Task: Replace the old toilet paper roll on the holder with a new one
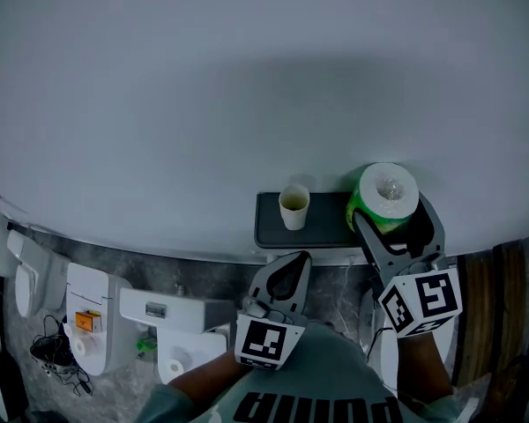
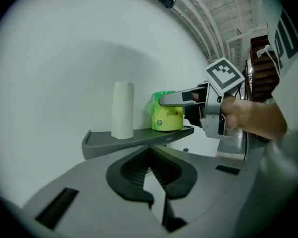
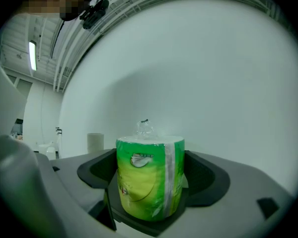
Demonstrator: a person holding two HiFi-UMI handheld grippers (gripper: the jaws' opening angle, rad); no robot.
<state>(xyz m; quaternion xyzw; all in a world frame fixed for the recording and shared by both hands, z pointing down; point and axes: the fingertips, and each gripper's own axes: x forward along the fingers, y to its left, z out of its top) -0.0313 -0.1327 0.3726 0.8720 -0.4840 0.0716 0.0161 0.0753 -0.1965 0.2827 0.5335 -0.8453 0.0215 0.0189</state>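
Note:
A new toilet paper roll in green wrap (image 1: pixel 385 196) (image 2: pixel 167 117) (image 3: pixel 149 177) stands upright at the right end of a dark wall shelf (image 1: pixel 322 232) (image 2: pixel 139 138). My right gripper (image 1: pixel 397 226) (image 3: pixel 150 195) reaches level around it, jaws wide, one on each side of the roll; its pads do not visibly press on the wrap. From the left gripper view one right finger (image 2: pixel 176 99) lies along the roll's upper side. A white paper tube or cup (image 1: pixel 293 207) (image 2: pixel 122 109) stands on the shelf's left part. My left gripper (image 1: pixel 293 258) (image 2: pixel 150 150) sits just below the shelf's front edge, shut and empty.
A plain white wall fills the background behind the shelf. Below on the left are a white toilet tank (image 1: pixel 172 315), a small white roll (image 1: pixel 173 366) and other white fixtures (image 1: pixel 93 311). A dark wooden panel (image 1: pixel 502 307) stands at the right edge.

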